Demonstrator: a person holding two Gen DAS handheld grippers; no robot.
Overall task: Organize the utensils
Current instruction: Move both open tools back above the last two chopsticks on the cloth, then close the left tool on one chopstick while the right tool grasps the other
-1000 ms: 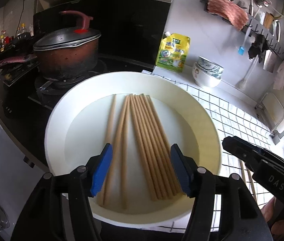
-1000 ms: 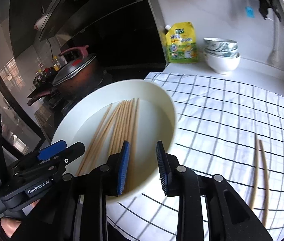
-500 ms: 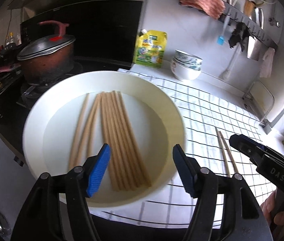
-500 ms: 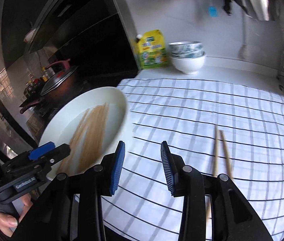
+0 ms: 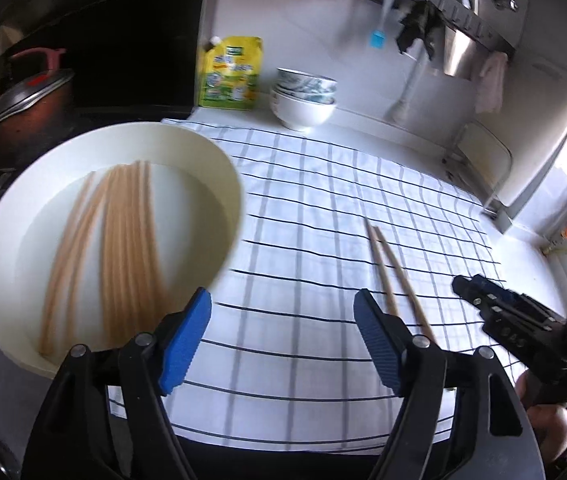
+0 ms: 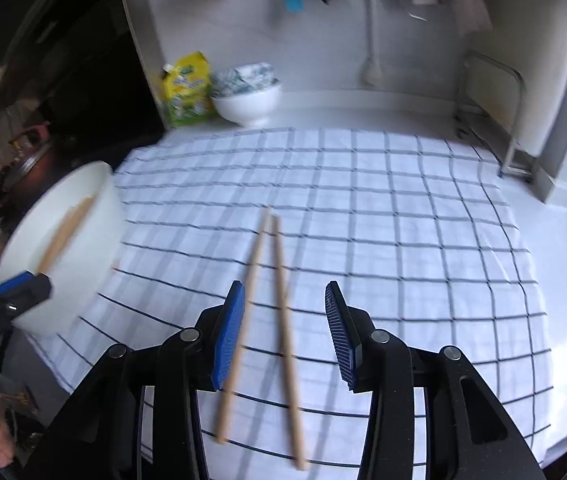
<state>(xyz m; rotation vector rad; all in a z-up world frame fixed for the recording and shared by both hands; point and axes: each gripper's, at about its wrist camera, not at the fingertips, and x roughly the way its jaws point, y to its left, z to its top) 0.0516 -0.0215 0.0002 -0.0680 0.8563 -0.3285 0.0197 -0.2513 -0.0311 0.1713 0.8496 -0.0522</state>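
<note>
So the left tool (image 5: 281,334) is spread wide over the checked cloth (image 5: 323,208) with nothing between its blue pads (image 5: 185,340) — its jaws have just been opening further. Off to its left, partly on the cloth's edge, sits the white plate (image 5: 211,160) with a bunch of chopsticks (image 5: 123,248) lying lengthwise in it, pretty blurry in this view. Just to the right of the tool's right finger is a loose pair of chopsticks (image 5: 393,270) flat on the cloth, running away from the tool, far tips close together.

The right tool (image 6: 285,334) is parted too, and its jaws have also just been opening. That same pair of chopsticks (image 6: 279,300) lies on the cloth under the gap between its pads. One stick passes right next to the left pad (image 6: 229,340) in the picture, but it doesn't look pinched — nothing is gripped. The sticks meet in a narrow V at the far end and spread apart toward the camera.

Farther ahead of both tools, at the back of the bench (image 6: 403,116) against the wall: a yellow pouch (image 5: 231,74) and, just right of it, stacked bowls (image 5: 303,100). Way off to the left there's a dark pot with a lid (image 5: 23,100).
</note>
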